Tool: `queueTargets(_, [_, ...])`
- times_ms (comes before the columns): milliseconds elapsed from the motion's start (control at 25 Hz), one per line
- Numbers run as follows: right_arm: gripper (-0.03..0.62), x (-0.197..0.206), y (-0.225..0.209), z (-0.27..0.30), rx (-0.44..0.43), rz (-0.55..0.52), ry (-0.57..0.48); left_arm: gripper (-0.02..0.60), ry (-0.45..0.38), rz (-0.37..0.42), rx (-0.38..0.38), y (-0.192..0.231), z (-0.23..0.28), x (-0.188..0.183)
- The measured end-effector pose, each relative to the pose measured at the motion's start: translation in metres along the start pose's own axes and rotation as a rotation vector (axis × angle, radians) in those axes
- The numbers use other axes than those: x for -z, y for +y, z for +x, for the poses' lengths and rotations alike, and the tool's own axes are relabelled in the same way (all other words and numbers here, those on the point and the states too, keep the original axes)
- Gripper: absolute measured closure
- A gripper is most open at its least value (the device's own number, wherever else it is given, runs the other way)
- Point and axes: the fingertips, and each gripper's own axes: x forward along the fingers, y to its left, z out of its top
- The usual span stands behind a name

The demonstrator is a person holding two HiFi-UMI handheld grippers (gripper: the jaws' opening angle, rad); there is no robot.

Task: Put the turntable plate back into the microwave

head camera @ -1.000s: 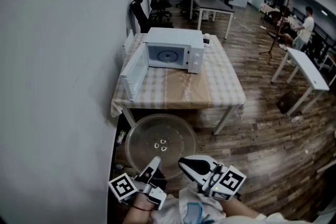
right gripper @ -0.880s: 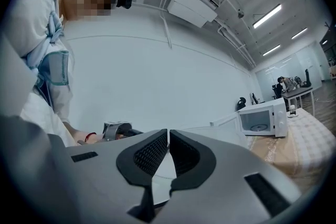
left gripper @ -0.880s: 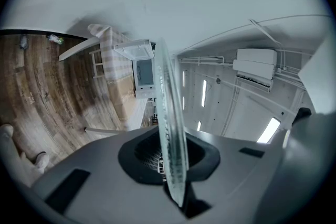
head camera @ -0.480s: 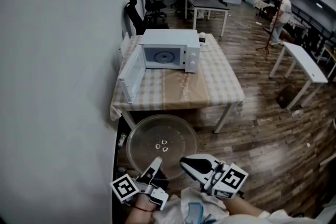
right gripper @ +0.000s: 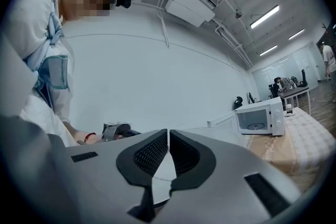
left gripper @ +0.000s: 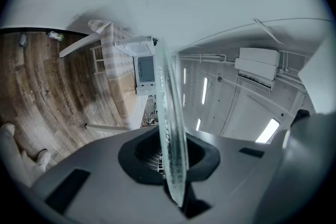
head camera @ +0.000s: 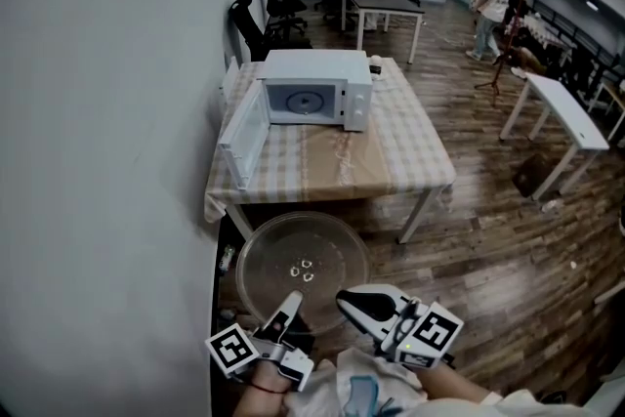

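The round glass turntable plate hangs level in front of me, held at its near rim by my left gripper. In the left gripper view the plate runs edge-on between the two pads, which are shut on it. My right gripper is beside it on the right, shut with nothing in it. The white microwave stands at the back of a checked-cloth table, some way ahead. Its door is swung open to the left and the cavity faces me.
A white wall runs along the left, close to the table and plate. Office chairs and a dark desk stand behind the table. A white table is at the right, and a person stands on the wooden floor beyond.
Both grippers and the plate have kept still. A person in the background has walked leftward across the room.
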Motion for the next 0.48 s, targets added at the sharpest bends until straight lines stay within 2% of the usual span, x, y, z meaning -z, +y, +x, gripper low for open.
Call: queueTargets(480, [0.559,0.0039,0.0011,0.0056,0.008,0.013,0.0,0.558,-0.008,-0.01,-0.004,0.0049,-0.0045,-0.0042])
